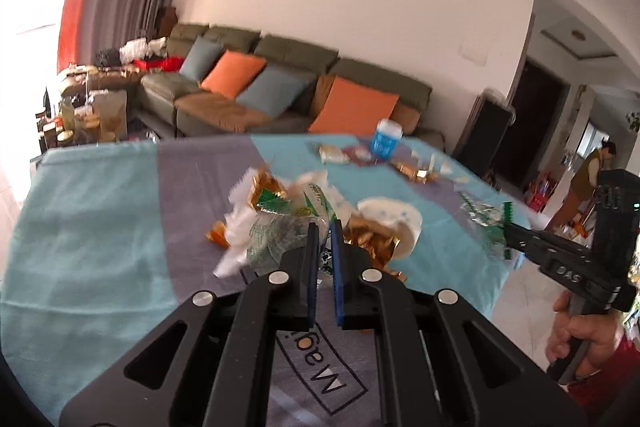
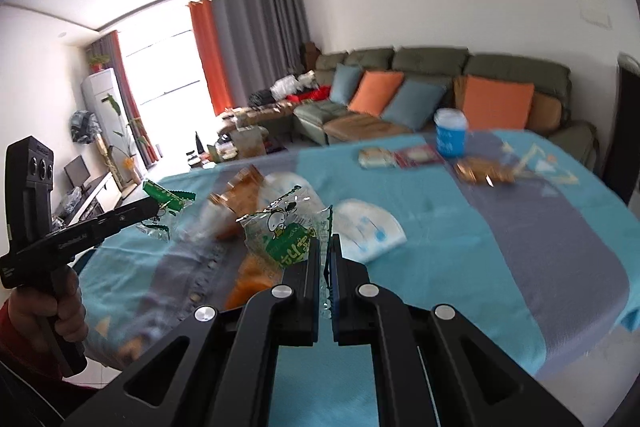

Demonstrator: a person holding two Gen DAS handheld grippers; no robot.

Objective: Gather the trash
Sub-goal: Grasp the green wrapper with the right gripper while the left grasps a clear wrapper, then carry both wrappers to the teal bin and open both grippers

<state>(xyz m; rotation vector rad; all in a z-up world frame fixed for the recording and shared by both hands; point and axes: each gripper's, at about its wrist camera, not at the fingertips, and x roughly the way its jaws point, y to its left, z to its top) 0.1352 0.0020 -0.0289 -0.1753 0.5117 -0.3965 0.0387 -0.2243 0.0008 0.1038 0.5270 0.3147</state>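
over tablecloth (image 2: 500,227), both fingers (image 2: 310,267) pinched

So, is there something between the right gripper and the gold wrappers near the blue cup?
Nothing tall blocks it. The right gripper is shut on a green wrapper, so it is occupied. A white paper piece lies flat along the way to the gold wrappers by the blue cup.

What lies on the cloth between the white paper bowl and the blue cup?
Mostly bare blue-grey cloth; in the right wrist view, nothing lies between white paper bowl and blue cup.
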